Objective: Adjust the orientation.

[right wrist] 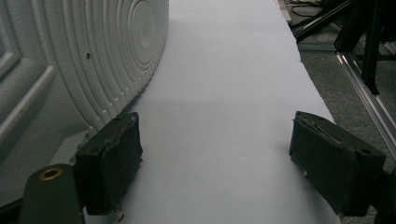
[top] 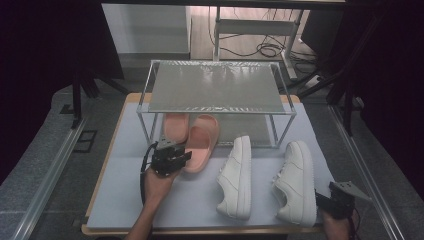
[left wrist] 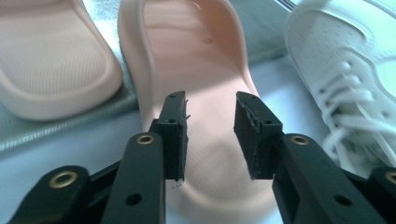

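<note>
Your right tool (top: 336, 199) waits at five o'clock, jaws spread on nothing, beside two white lace-up sneakers (top: 237, 177). Your left tool (left wrist: 210, 135), part-spread, straddles the pink foam slide sandal's (left wrist: 196, 93) heel at nine o'clock without pinching. Its mate (top: 176, 127) already lies under the wire shoe rack (top: 216, 86); three shoes remain.

Table (top: 107, 200), pale mat on top, as I see it: wire shelf rack (top: 215, 87) at 12 o'clock; one pink slide sandal (top: 176, 127) under it, the second pink slide sandal (top: 202, 142) at centre; two white sneakers (top: 237, 177) (top: 295, 182) toward 4 o'clock, both tipped on their sides.
</note>
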`<state>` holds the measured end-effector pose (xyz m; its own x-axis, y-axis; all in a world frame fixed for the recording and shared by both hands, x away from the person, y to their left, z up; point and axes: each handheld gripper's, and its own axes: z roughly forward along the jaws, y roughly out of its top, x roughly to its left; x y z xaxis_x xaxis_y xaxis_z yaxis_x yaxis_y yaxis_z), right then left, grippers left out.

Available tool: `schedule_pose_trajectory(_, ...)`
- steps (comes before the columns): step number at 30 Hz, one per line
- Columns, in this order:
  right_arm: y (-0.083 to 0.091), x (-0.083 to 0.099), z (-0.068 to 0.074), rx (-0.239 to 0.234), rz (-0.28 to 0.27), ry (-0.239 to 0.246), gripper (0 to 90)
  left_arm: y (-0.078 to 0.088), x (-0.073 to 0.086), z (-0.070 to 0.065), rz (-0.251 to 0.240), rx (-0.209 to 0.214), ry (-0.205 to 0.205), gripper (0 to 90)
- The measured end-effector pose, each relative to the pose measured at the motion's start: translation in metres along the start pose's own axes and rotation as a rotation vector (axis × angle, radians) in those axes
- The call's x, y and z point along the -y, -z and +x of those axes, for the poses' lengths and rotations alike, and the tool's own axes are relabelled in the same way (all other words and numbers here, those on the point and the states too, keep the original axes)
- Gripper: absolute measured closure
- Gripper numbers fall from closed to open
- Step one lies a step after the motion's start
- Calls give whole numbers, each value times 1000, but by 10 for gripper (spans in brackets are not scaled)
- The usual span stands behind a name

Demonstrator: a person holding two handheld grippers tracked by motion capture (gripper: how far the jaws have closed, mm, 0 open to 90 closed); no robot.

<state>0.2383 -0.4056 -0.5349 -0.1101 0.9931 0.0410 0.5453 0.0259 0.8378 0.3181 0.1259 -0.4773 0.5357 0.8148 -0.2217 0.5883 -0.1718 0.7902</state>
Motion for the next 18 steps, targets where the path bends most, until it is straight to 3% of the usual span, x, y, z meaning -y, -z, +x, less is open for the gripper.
schedule_pose_trajectory(4,0,0,0,0,0,0,169,9,8,-2,-6,27,8,723)
schedule_pose_trajectory(12,0,0,0,0,0,-3,169,21,35,-15,55,33,-73,876)
schedule_pose_trajectory(18,0,0,0,0,0,-3,169,20,45,-20,70,15,-96,892)
